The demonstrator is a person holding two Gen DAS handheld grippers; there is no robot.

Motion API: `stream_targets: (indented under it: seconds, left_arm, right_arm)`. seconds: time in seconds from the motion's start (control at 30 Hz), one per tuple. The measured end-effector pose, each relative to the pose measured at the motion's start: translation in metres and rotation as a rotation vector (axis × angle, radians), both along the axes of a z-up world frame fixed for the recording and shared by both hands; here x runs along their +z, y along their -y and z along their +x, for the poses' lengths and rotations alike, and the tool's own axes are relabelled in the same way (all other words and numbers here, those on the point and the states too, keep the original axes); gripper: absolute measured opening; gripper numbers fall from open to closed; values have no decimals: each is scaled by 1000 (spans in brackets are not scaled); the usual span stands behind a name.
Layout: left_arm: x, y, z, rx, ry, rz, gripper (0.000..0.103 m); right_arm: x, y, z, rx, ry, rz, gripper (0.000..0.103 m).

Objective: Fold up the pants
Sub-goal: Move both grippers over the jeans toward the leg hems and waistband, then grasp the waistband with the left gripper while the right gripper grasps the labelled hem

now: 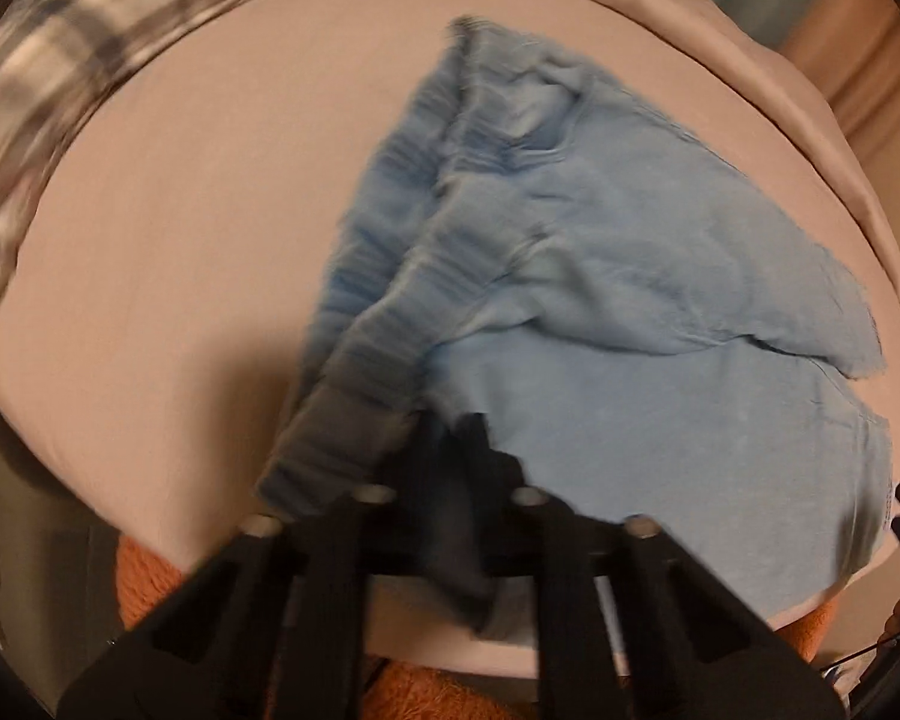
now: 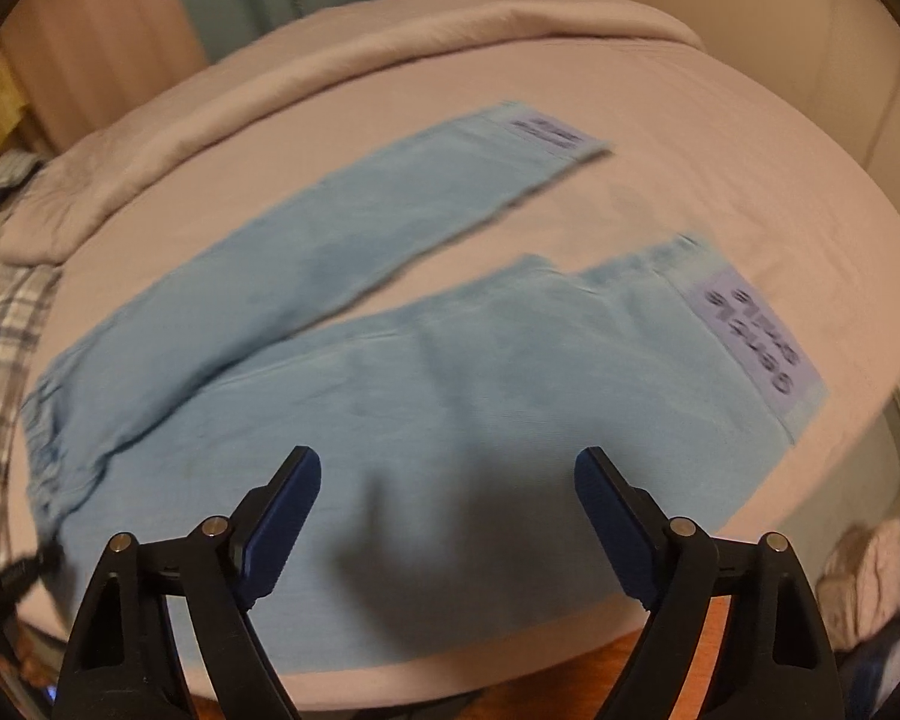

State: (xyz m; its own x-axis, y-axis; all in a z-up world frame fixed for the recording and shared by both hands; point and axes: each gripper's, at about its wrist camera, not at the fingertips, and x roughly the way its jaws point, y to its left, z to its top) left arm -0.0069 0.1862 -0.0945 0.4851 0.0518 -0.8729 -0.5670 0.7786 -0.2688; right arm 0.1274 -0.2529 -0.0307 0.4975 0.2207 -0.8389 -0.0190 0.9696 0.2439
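Observation:
Light blue pants point(image 2: 426, 372) lie spread on a pink-sheeted bed point(image 2: 660, 138), the two legs splayed apart toward the right, each with a printed label near the hem point(image 2: 756, 342). In the left wrist view the gathered waistband point(image 1: 384, 276) runs up the middle, and my left gripper point(image 1: 450, 450) is shut on the pants point(image 1: 660, 312) at the waistband's near end. My right gripper point(image 2: 447, 468) is open and empty, with its blue pads point(image 2: 288, 516) just above the near leg.
A plaid cloth point(image 2: 0, 360) lies at the bed's left side, also in the left wrist view point(image 1: 60, 78). A folded pink blanket point(image 2: 330, 72) lies along the far edge. Orange fabric point(image 1: 150, 588) shows below the bed's near edge.

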Motion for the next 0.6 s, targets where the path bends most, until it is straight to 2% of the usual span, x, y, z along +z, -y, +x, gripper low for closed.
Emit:
stream_targets:
  seconds: [0.2, 0.27, 0.4, 0.47, 0.5, 0.57, 0.6]
  left_arm:
    - [-4, -21, -23, 31, 26, -69, 4]
    - [7, -13, -40, 30, 18, -79, 5]
    - [26, -5, -54, 50, 45, -148, 34]
    - [35, -3, -60, 75, 43, -113, 51]
    - [38, 1, -62, 88, 35, -82, 63]
    - [36, 0, -63, 115, 12, -27, 65]
    - [29, -4, -64, 123, -7, -31, 63]
  right_arm:
    - [-11, 43, 2, -131, -44, -34, 85]
    - [-13, 61, 1, -184, -48, -35, 85]
    - [-15, 106, -1, -308, -61, 7, 85]
    - [-17, 127, -2, -368, -69, 29, 80]
    - [-19, 138, -3, -402, -76, 46, 73]
    - [-24, 151, -3, -433, -83, 87, 70]
    - [-28, 158, -4, -446, -84, 130, 67]
